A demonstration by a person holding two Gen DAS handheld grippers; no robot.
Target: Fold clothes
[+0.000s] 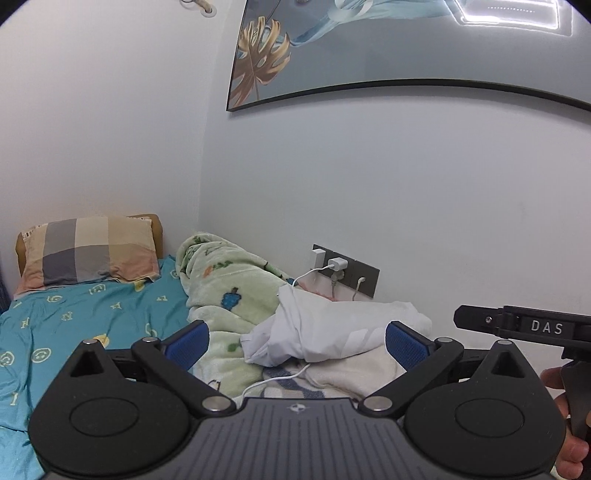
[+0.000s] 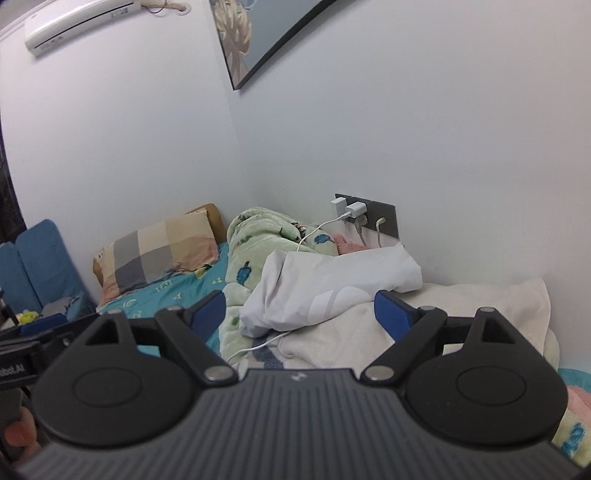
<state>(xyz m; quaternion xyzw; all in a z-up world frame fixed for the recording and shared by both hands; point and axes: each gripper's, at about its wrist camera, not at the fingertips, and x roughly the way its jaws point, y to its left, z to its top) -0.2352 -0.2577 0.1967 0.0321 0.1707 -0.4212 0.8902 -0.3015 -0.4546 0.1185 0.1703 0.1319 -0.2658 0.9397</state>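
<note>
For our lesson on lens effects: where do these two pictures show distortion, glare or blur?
Left wrist view: the picture frame bows into a curve, and the ceiling light glares white. Right wrist view: corners darken, and the air conditioner looks tilted and bent.

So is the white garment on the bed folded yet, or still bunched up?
Still bunched up. The white garment lies in a crumpled heap on the green blanket, with uneven creases and no flat, squared edges.

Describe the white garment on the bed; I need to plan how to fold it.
The white garment is thin, smooth-looking cloth with a faint pale graphic on its front. It lies crumpled in a loose bundle, not spread out, on the green blanket and a cream cloth, near the wall outlets. A white charging cable emerges beneath it. Neither gripper touches it.
</note>
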